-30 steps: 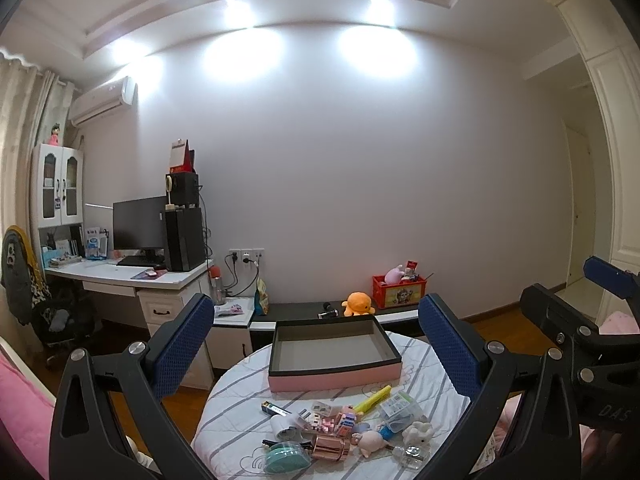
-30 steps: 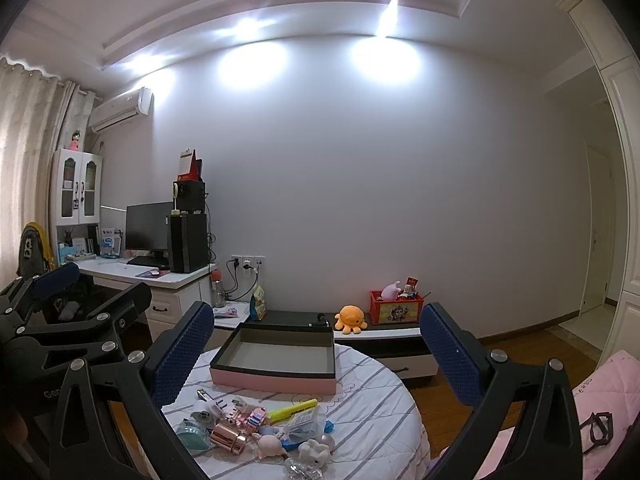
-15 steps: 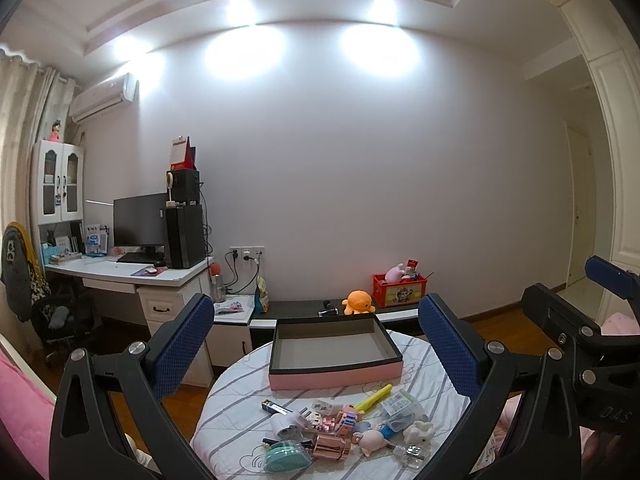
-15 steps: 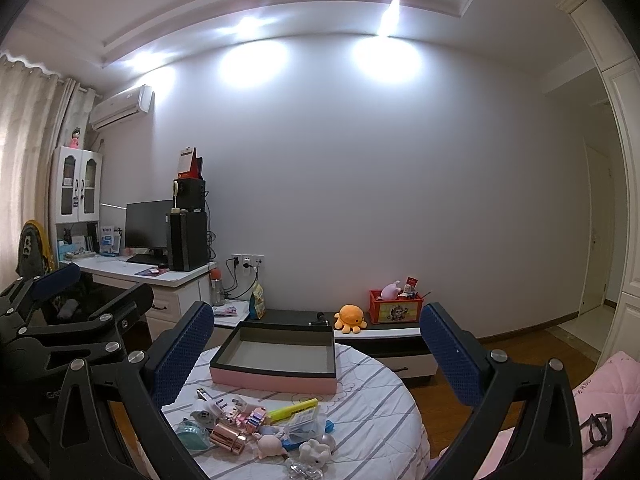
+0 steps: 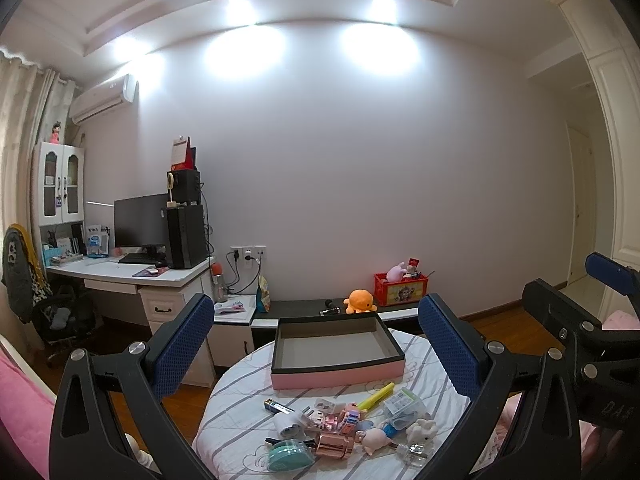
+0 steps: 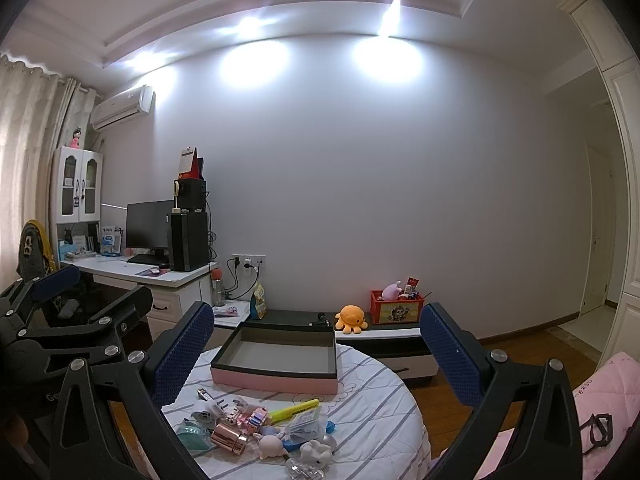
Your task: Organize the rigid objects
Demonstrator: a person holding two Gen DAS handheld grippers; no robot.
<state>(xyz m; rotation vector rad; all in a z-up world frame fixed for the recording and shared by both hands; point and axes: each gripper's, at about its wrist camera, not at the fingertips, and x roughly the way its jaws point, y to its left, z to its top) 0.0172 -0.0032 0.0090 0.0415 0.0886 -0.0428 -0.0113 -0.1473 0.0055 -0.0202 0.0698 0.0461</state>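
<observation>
An empty pink box with a dark rim (image 5: 338,376) (image 6: 276,381) sits at the far side of a round striped table (image 5: 240,424) (image 6: 376,420). In front of it lies a heap of small items: a yellow highlighter (image 5: 376,395) (image 6: 294,407), a rose-gold cylinder (image 5: 334,446) (image 6: 228,437), a teal round case (image 5: 289,456) (image 6: 192,434), a white plug (image 5: 286,424) and small toy figures (image 5: 420,432) (image 6: 316,452). My left gripper (image 5: 320,354) and right gripper (image 6: 320,354) both hover open above the near table side, holding nothing.
A white desk with monitor and computer tower (image 5: 176,236) stands at the left. A low bench holds an orange plush (image 5: 359,301) and a red crate (image 5: 400,288). Pink bedding (image 6: 608,400) lies at the right; an office chair (image 5: 60,320) is far left.
</observation>
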